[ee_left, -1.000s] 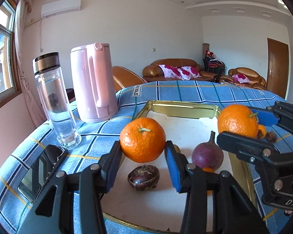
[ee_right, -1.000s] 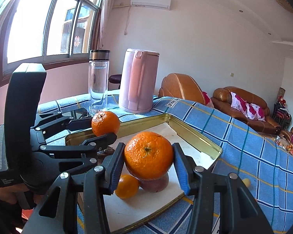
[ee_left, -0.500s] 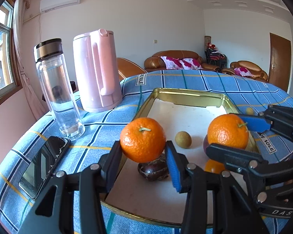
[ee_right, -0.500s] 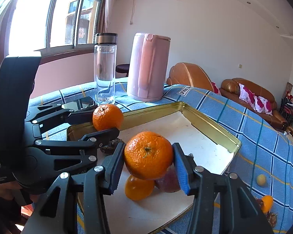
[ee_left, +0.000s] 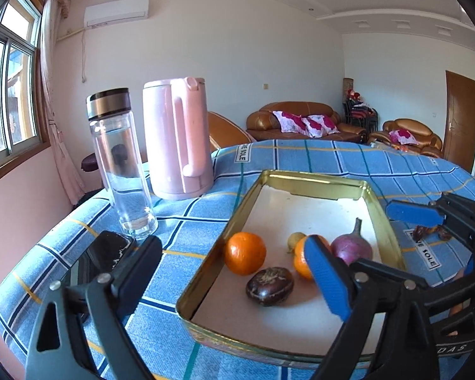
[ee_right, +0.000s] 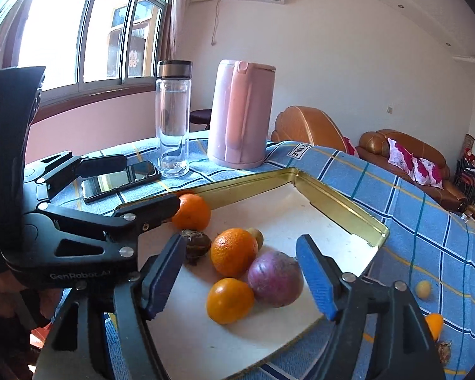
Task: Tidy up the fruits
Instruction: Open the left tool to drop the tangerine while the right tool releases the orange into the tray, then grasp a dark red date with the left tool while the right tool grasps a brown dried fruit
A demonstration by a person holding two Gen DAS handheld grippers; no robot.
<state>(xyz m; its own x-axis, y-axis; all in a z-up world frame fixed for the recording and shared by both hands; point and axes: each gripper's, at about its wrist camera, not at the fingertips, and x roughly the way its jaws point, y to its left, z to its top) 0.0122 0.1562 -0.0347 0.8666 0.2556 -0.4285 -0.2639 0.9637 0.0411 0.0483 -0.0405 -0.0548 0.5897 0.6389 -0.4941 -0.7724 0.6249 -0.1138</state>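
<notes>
The gold tray (ee_right: 342, 204) holds three oranges (ee_right: 233, 251), a purple fruit (ee_right: 275, 278) and a passion fruit (ee_left: 269, 286); both the left gripper (ee_left: 234, 272) and the right gripper (ee_right: 240, 274) have just been opening wide, nothing gripped.

Right tool (ee_right: 240, 280) jaws just opened, nothing gripped; blue pads apart over tray (ee_right: 342, 212). Left tool (ee_right: 148, 186) at left, jaws spread wide, lower finger in front of far orange (ee_right: 194, 213). In tray: 3 oranges, purple fruit (ee_right: 277, 280), dark fruit (ee_right: 198, 243), small green-brown fruit (ee_right: 257, 236) behind middle orange (ee_right: 232, 251). Near orange (ee_right: 229, 300) touches purple fruit. Phone (ee_right: 120, 180), bottle (ee_right: 173, 117), pink kettle (ee_right: 242, 114) on blue checked table (ee_right: 427, 237) behind tray. 2 small fruits on cloth at right.
</notes>
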